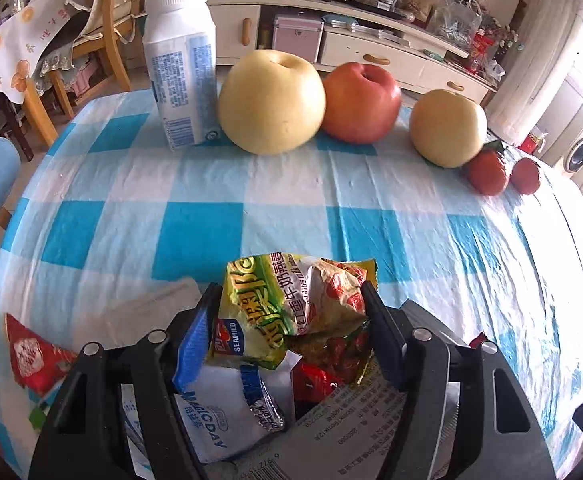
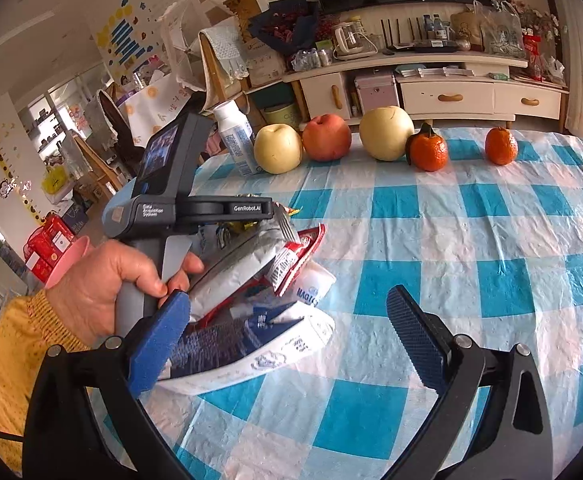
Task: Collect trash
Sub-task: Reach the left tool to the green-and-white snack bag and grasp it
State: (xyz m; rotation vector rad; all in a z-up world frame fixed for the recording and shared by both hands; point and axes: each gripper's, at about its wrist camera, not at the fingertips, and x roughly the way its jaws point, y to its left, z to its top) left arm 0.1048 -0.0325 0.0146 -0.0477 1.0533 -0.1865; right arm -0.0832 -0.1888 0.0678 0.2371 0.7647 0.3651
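My left gripper (image 1: 289, 300) is shut on a bundle of crumpled wrappers (image 1: 291, 320): a green-yellow snack wrapper on top, a white and blue Magic Day packet (image 1: 211, 420) and printed paper beneath. In the right wrist view the left gripper body (image 2: 195, 208) is held in a hand at the left, with the wrapper pile (image 2: 259, 280) under it over the checked tablecloth (image 2: 451, 280). My right gripper (image 2: 287, 336) is open, its left finger next to a white and blue packet (image 2: 259, 344) at the pile's near edge. A red wrapper (image 1: 35, 356) lies at the left.
At the table's far side stand a white bottle (image 1: 181, 64), two yellow pears (image 1: 271, 100) (image 1: 447, 128), a red apple (image 1: 361, 102) and two oranges (image 2: 429, 150) (image 2: 501, 146). A pink rim (image 2: 67, 264) shows by the hand. Chairs and a cabinet stand beyond.
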